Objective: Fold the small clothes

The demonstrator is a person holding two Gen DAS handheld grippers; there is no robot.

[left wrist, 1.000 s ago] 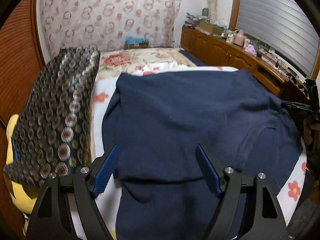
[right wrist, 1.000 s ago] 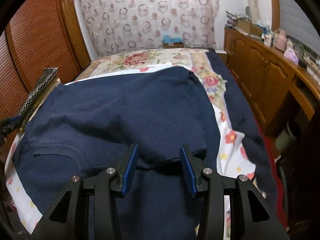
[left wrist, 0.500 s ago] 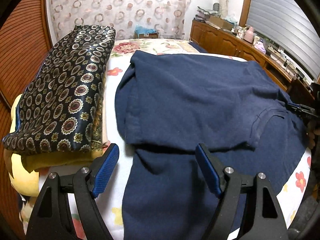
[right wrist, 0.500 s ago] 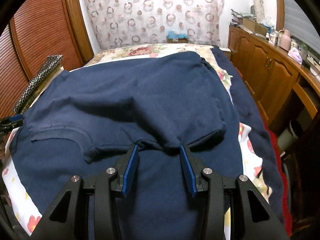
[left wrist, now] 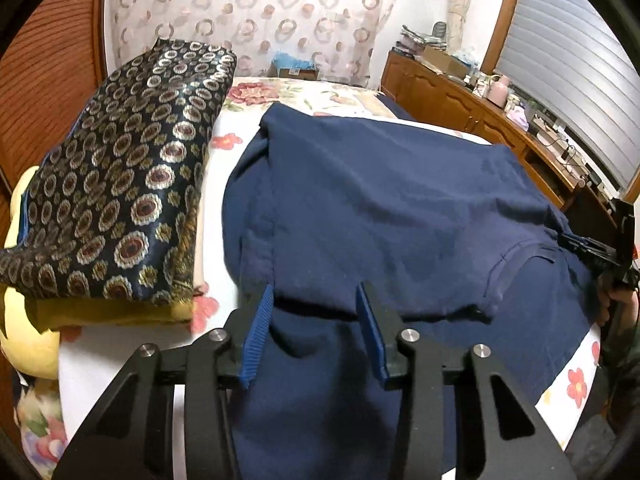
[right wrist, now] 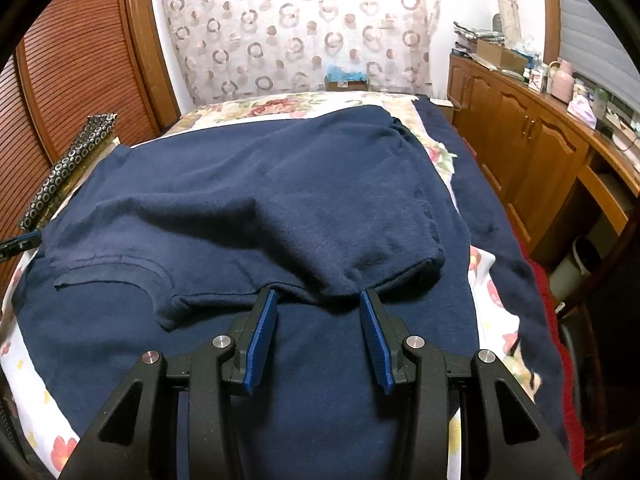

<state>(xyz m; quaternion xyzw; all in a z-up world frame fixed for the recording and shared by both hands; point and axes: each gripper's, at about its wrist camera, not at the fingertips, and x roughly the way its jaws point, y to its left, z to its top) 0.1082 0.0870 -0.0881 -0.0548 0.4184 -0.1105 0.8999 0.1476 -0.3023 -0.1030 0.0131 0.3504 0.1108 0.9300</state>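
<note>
A navy blue shirt [left wrist: 384,216] lies on the bed, its far half folded back over the near half; it also shows in the right wrist view [right wrist: 272,200]. The folded edge with the neckline [left wrist: 516,256] runs across the middle. My left gripper [left wrist: 316,308] is open, its blue pads on either side of the folded edge near the shirt's left side. My right gripper [right wrist: 318,312] is open just before the folded edge near the right sleeve [right wrist: 400,256]. Neither holds cloth. The right gripper's tip shows at the right of the left wrist view [left wrist: 592,248].
A dark patterned folded cloth [left wrist: 120,192] on a yellow pillow [left wrist: 36,344] lies left of the shirt. The floral bedsheet [left wrist: 132,344] shows around it. A dark blanket [right wrist: 488,208] runs along the bed's right side. A wooden cabinet [right wrist: 532,136] stands right, louvred wooden doors [right wrist: 72,64] left.
My left gripper has narrowed its opening and moved right onto the folded edge. The right gripper has pulled back slightly; the folded half has settled flatter.
</note>
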